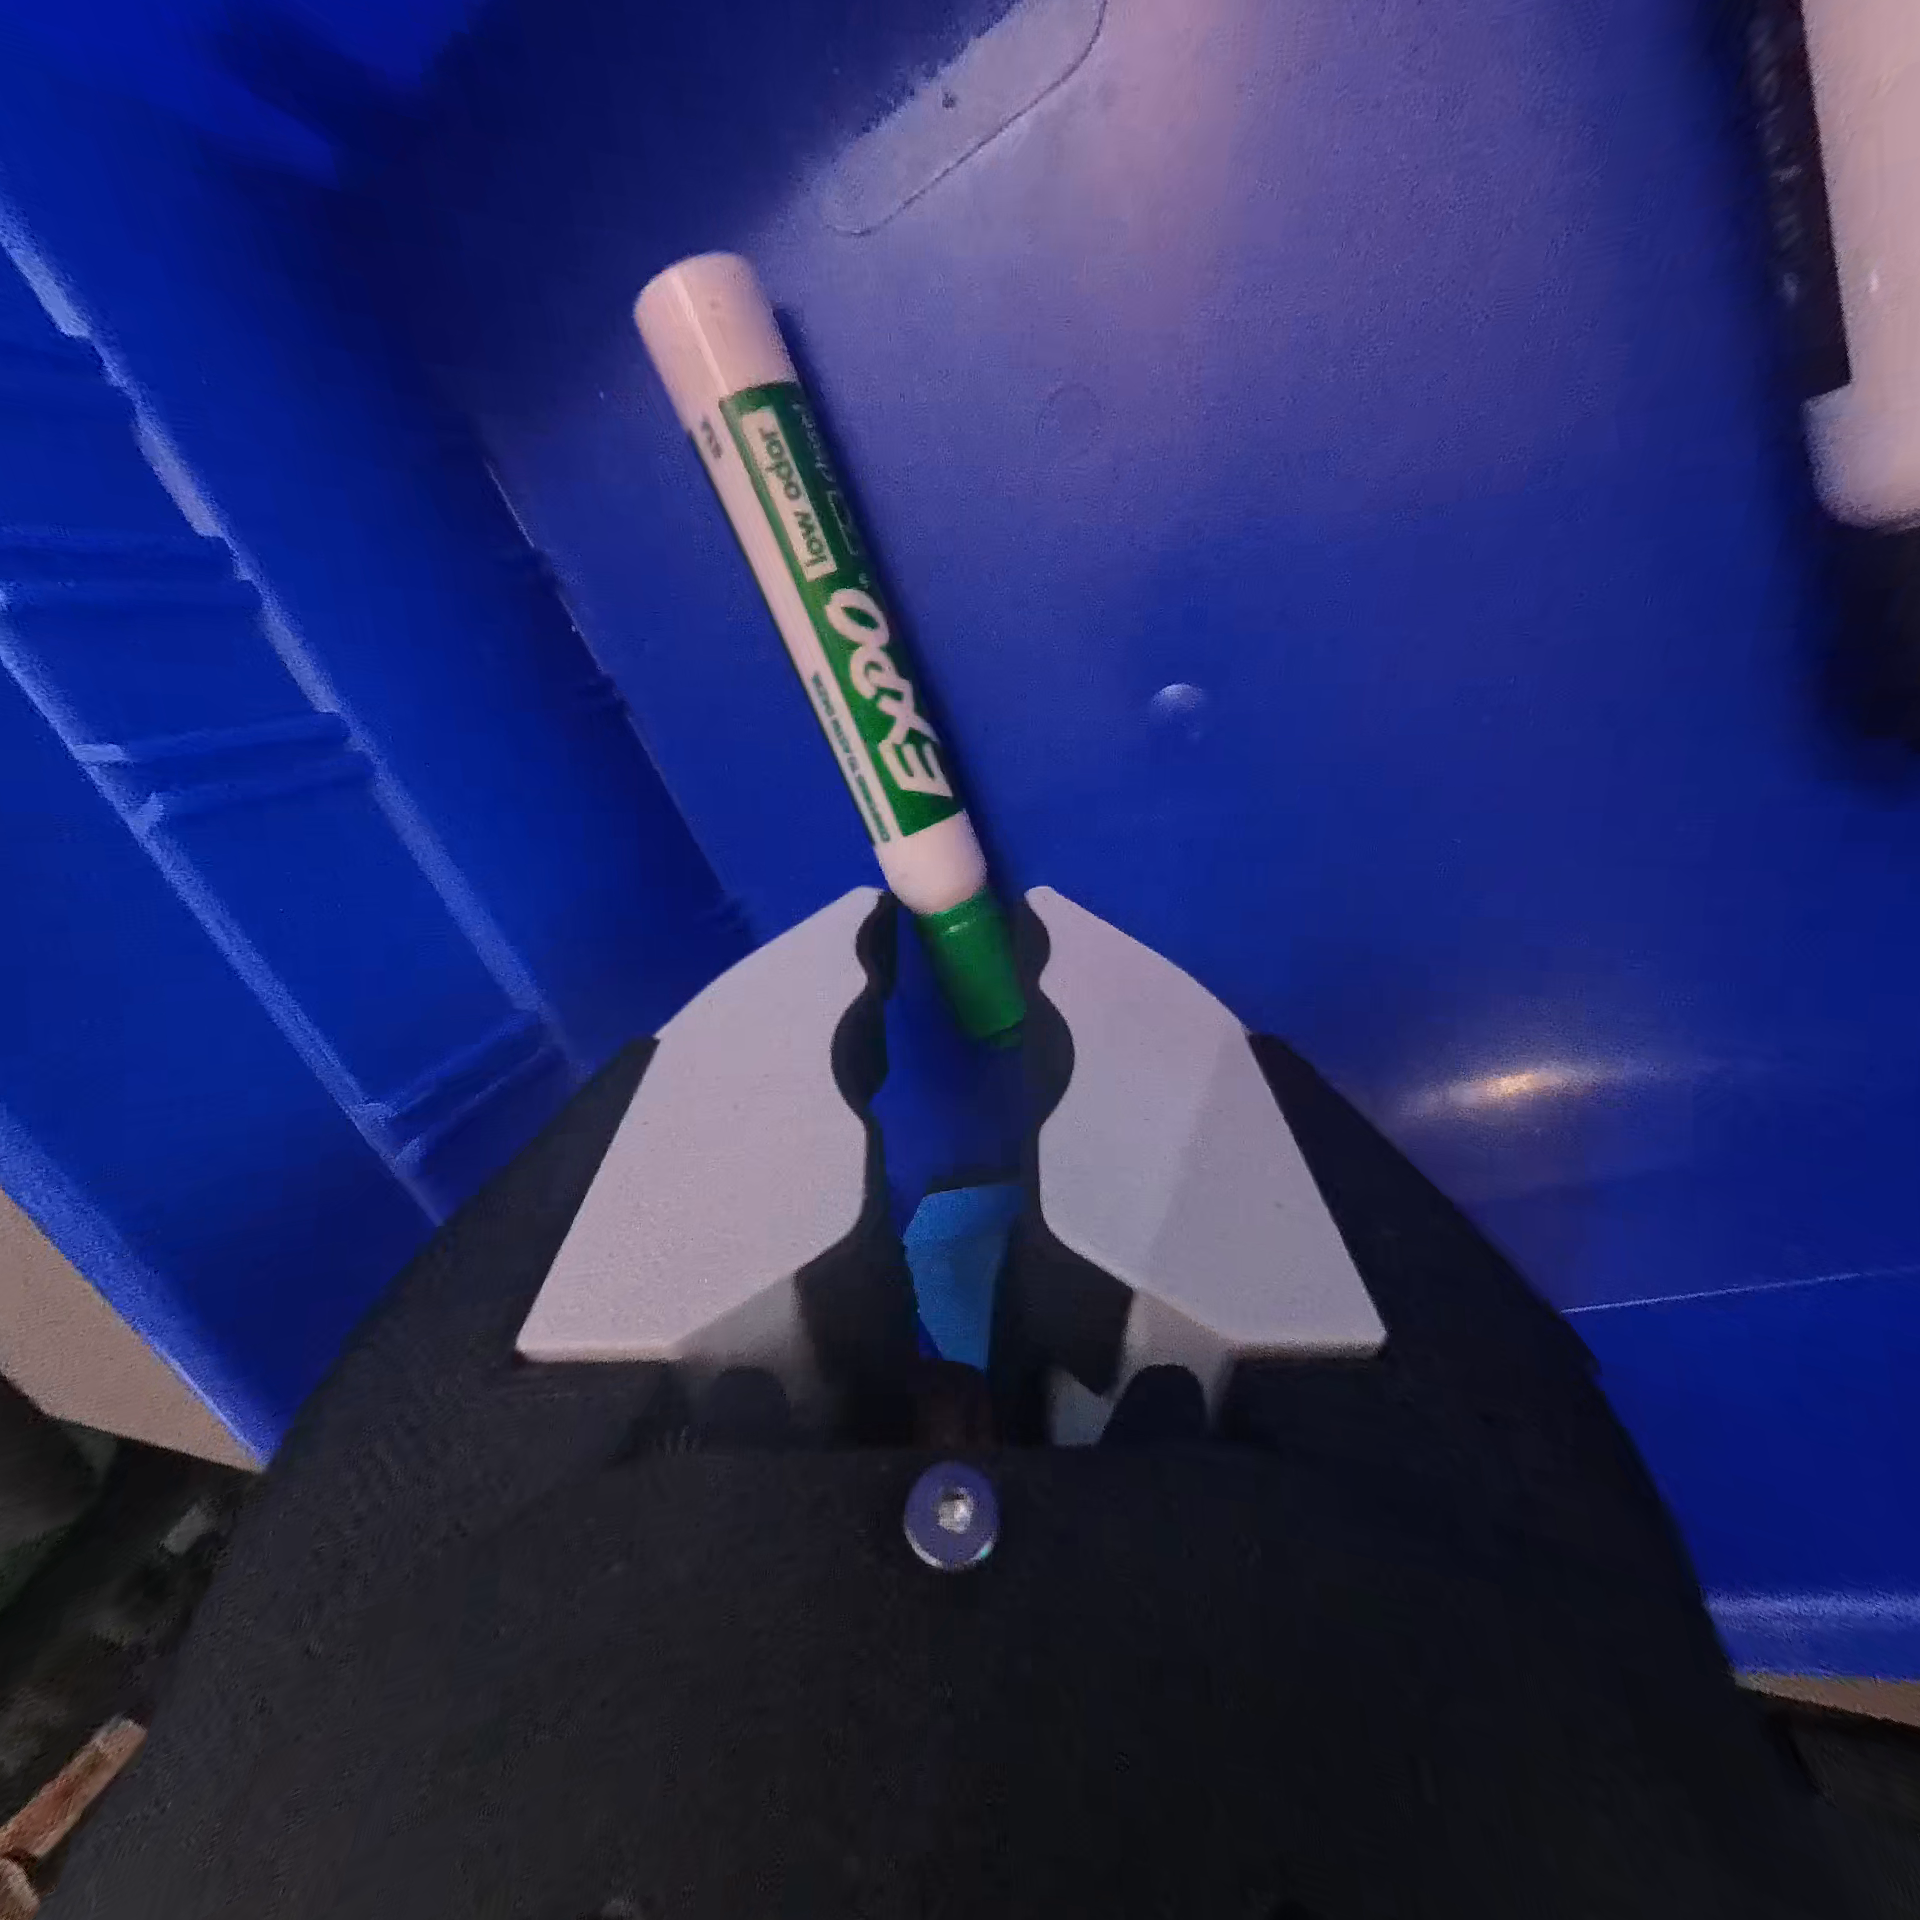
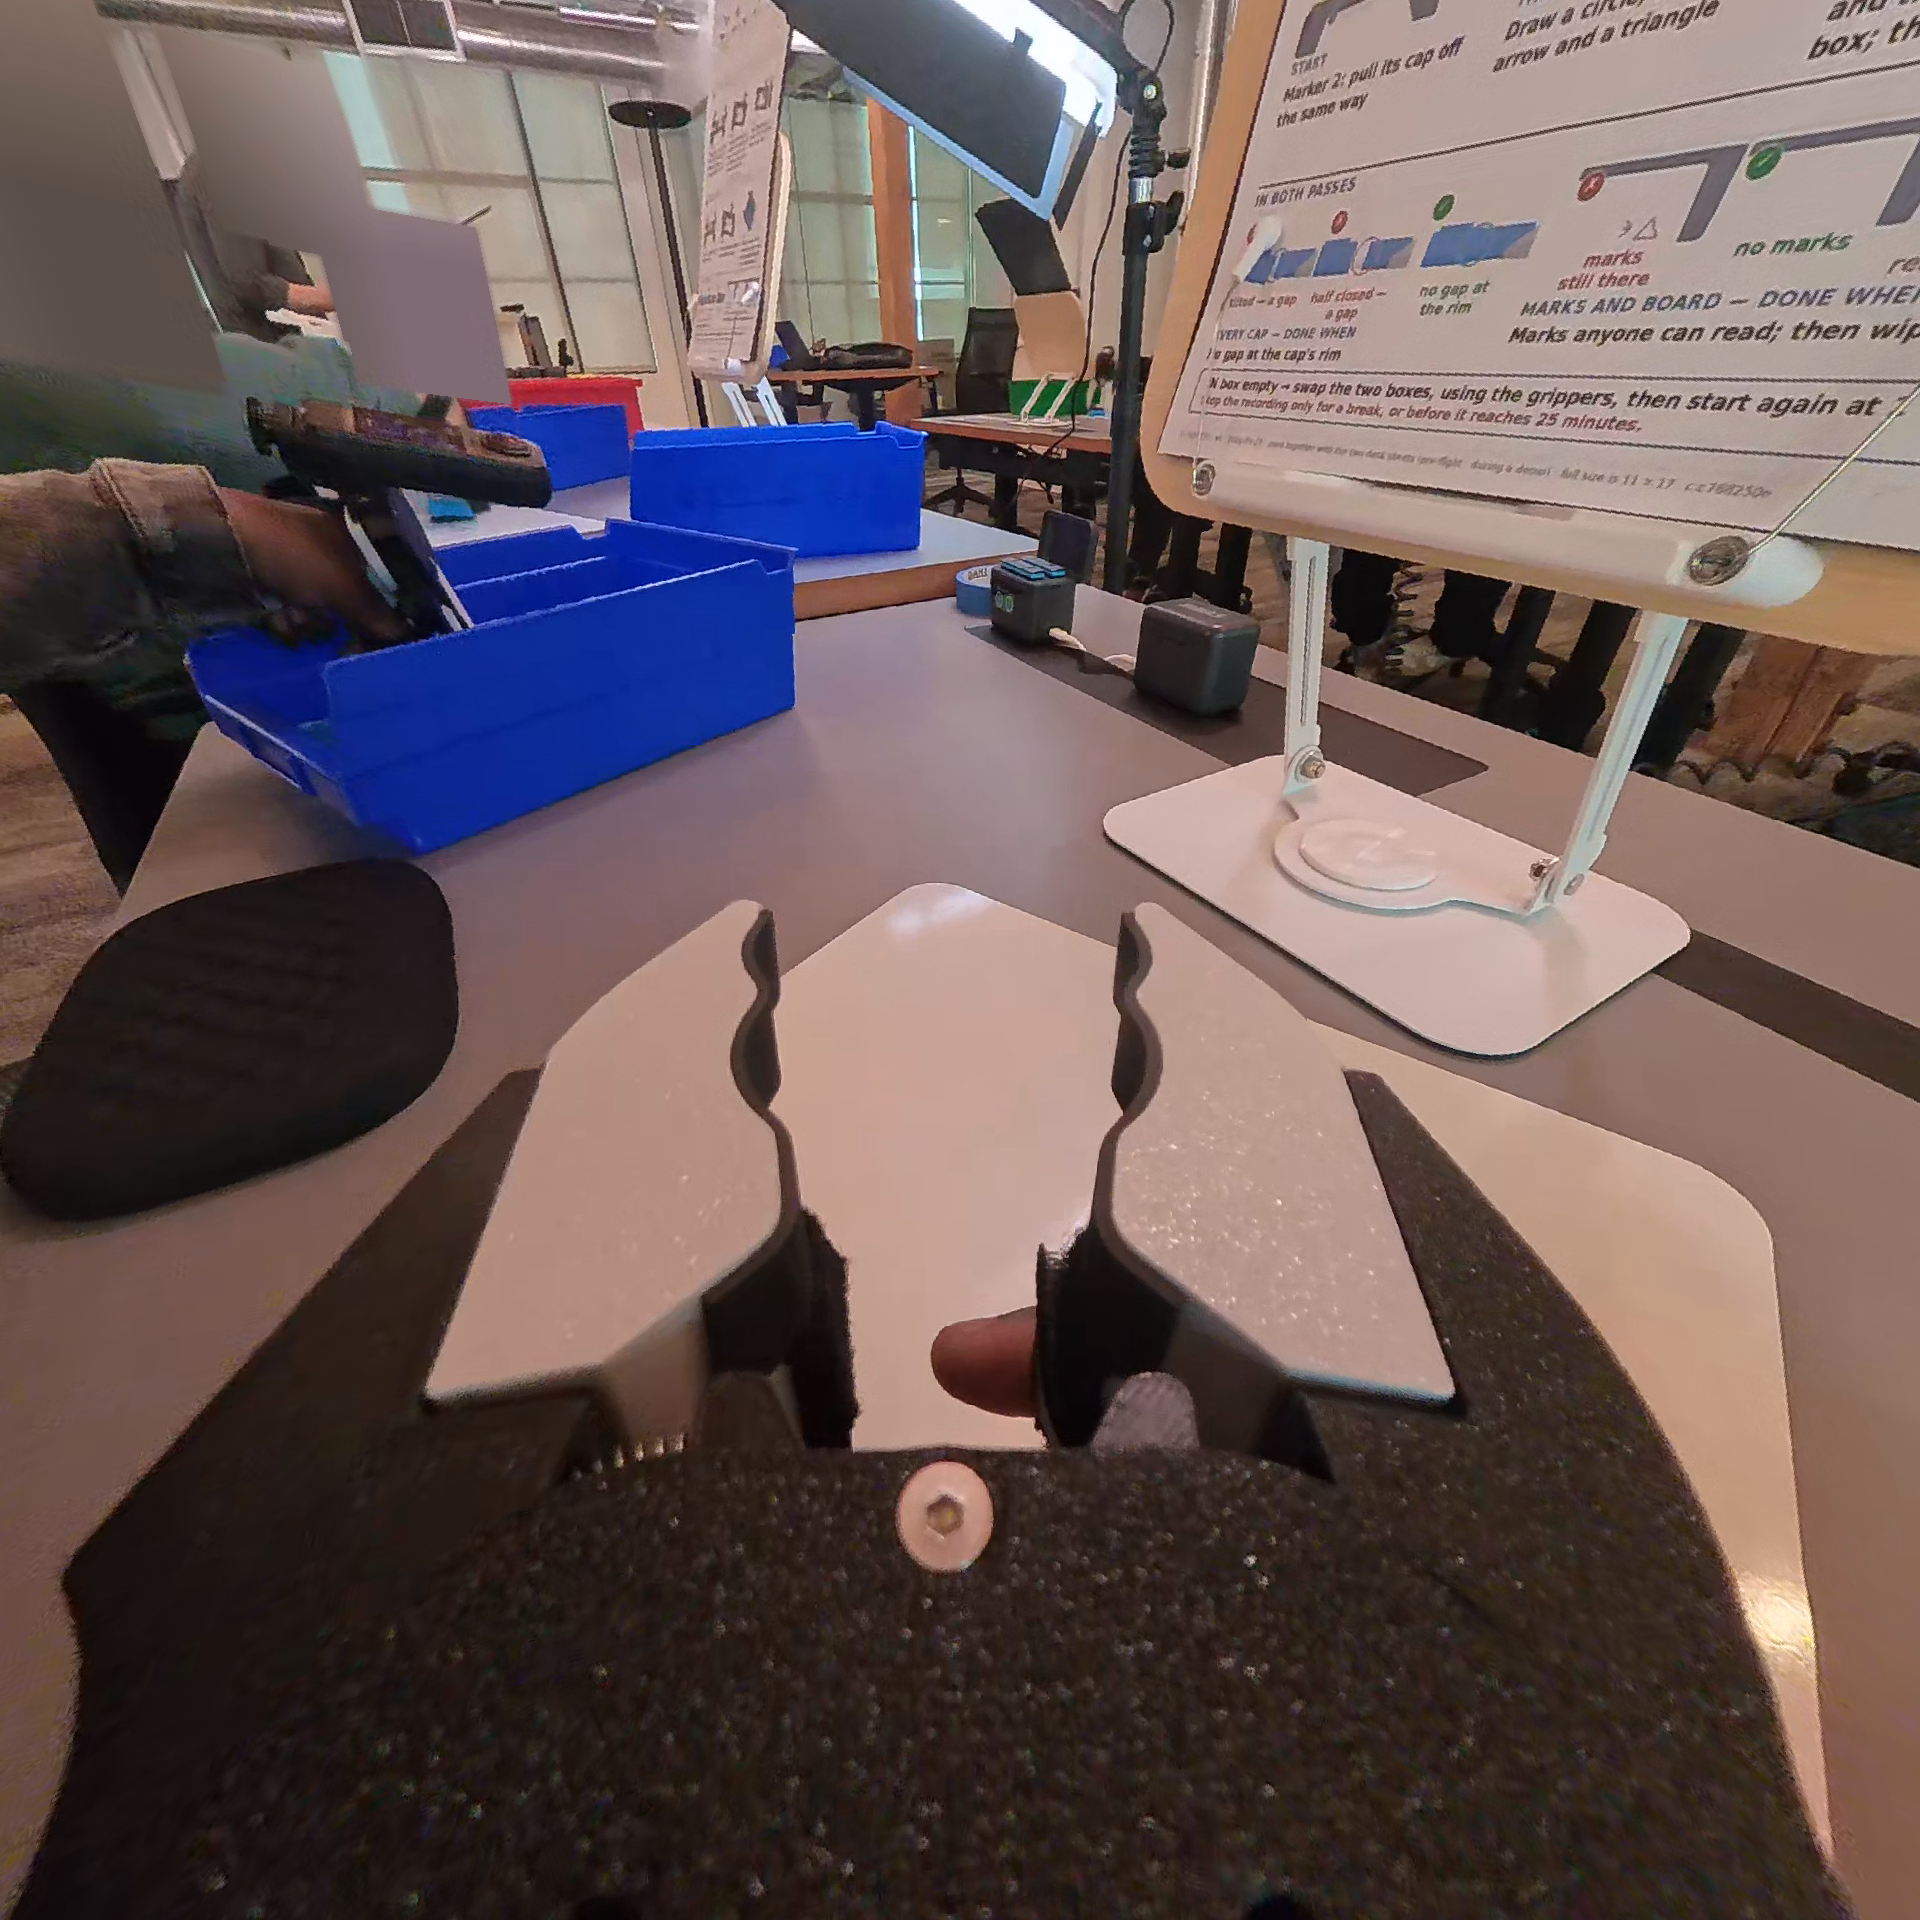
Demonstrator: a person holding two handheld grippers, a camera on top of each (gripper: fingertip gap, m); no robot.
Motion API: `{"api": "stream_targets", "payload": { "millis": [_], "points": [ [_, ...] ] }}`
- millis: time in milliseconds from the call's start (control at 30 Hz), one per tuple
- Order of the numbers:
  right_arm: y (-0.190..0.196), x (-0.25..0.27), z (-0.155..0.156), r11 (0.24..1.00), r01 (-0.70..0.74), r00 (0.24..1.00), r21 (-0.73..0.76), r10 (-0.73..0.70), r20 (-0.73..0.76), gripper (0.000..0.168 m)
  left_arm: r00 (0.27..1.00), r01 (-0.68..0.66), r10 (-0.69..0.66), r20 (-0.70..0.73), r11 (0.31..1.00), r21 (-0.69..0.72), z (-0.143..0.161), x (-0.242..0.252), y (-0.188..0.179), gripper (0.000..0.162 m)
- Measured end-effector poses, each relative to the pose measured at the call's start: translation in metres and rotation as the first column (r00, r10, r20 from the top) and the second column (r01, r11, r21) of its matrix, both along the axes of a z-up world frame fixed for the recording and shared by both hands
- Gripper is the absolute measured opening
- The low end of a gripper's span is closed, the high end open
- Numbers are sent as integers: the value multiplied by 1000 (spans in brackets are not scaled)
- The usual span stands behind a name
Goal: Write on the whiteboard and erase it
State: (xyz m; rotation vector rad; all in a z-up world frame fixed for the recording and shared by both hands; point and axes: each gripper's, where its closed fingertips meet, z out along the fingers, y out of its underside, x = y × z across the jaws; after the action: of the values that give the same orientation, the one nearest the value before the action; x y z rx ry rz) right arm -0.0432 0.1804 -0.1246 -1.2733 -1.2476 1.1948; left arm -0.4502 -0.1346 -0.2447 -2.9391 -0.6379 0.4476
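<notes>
In the left wrist view, a white marker (image 1: 821, 592) with a green cap (image 1: 971, 977) lies on the floor of a blue bin (image 1: 1351, 727). My left gripper (image 1: 961, 914) is down inside the bin, open, with its fingertips on either side of the cap end and a small gap on each side. In the right wrist view, my right gripper (image 2: 945, 925) is open and empty just above a small white whiteboard (image 2: 935, 1049) lying flat on the grey table. A black eraser pad (image 2: 229, 1039) lies left of the board. The left gripper (image 2: 416, 582) shows reaching into the blue bin (image 2: 582, 707).
Another white marker-like object (image 1: 1860, 260) lies at the bin's right side. A white stand (image 2: 1403, 904) holding an instruction sheet is at the right of the table. Two small dark boxes (image 2: 1195, 655) sit behind. More blue bins (image 2: 779, 488) stand on a farther table. Spacing between my two grippers at the tips: around 55 centimetres.
</notes>
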Motion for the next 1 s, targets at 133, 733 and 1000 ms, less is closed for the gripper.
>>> {"api": "stream_targets", "payload": {
  "millis": [133,733,1000],
  "points": [
    [-2,-2,-6,1000,-17,999,-5,17,29,63,995,87,-82,-65,993,76,3,1,7,18],
    [-125,-82,84,856,-516,855,-34,513,-78,74,462,695,-734,-498,-49,717,171,291,159,17],
    [-166,-65,94,815,-554,800,173,578,-161,18,256,740,-807,-532,-190,645,159,352,163,17]
  ]
}}
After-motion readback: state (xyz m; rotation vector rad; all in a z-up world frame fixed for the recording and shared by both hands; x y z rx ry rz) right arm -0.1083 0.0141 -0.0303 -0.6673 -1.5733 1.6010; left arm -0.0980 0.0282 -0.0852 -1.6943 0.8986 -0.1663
